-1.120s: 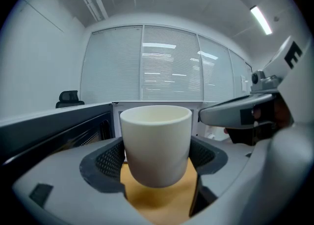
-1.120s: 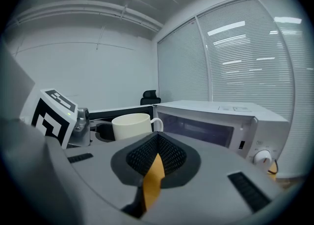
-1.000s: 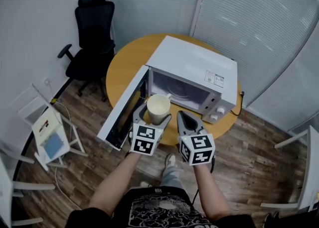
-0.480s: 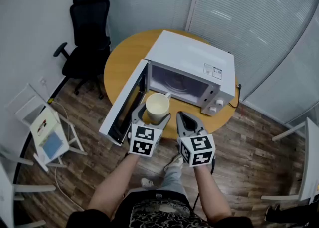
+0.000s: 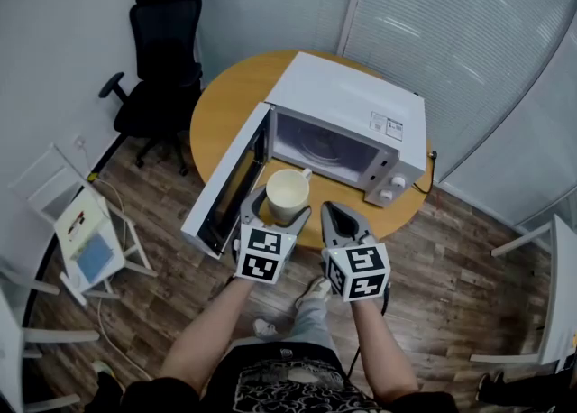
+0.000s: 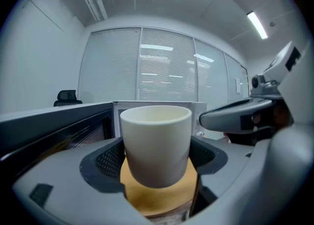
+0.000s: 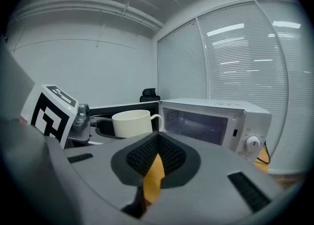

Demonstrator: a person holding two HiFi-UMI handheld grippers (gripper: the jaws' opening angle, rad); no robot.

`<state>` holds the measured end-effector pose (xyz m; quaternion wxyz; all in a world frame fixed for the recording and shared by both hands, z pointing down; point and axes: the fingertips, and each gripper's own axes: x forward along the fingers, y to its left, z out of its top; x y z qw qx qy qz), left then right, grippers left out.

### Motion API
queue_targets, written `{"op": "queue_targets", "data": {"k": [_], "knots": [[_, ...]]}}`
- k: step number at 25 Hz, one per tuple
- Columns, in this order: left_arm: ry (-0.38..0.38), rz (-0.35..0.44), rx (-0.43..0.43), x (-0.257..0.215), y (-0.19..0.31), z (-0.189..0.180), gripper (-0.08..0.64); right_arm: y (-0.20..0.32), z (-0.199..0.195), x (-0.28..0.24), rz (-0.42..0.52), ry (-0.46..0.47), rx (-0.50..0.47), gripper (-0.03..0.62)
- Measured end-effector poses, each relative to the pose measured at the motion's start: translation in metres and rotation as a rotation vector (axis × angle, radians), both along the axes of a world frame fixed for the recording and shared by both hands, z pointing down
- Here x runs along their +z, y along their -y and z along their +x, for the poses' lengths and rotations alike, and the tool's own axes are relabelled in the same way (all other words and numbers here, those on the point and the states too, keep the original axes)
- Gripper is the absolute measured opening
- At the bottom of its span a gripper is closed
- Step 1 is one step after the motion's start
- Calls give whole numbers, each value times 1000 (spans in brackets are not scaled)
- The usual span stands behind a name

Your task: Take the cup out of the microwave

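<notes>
A cream cup [image 5: 287, 196] [image 6: 156, 143] [image 7: 131, 123] with a handle hangs upright in front of the white microwave [image 5: 347, 127] [image 7: 216, 121], outside its cavity. My left gripper [image 5: 275, 213] [image 6: 157, 160] is shut on the cup, one jaw on each side of its wall. The microwave door [image 5: 225, 184] [image 6: 54, 130] stands swung open to the left. My right gripper [image 5: 332, 220] [image 7: 156, 157] is just to the right of the cup, shut, with nothing between its jaws.
The microwave stands on a round wooden table [image 5: 225, 109]. A black office chair [image 5: 158, 55] is behind the table at the left. White chairs [image 5: 77, 231] stand on the wooden floor at the left and at the right edge [image 5: 541, 285]. Blinds [image 5: 451, 50] line the far wall.
The cup in my left gripper has come slightly further out from the microwave, towards me. The right gripper has stayed beside it.
</notes>
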<state>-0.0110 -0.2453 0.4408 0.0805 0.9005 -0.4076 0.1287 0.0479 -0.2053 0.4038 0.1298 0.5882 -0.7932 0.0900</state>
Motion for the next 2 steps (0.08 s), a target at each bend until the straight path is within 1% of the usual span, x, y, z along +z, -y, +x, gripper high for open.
{"op": "queue_targets", "data": {"k": [2], "knots": [[6, 3, 2, 1, -1, 2, 411, 0, 0, 1, 1, 0, -2, 15]]}}
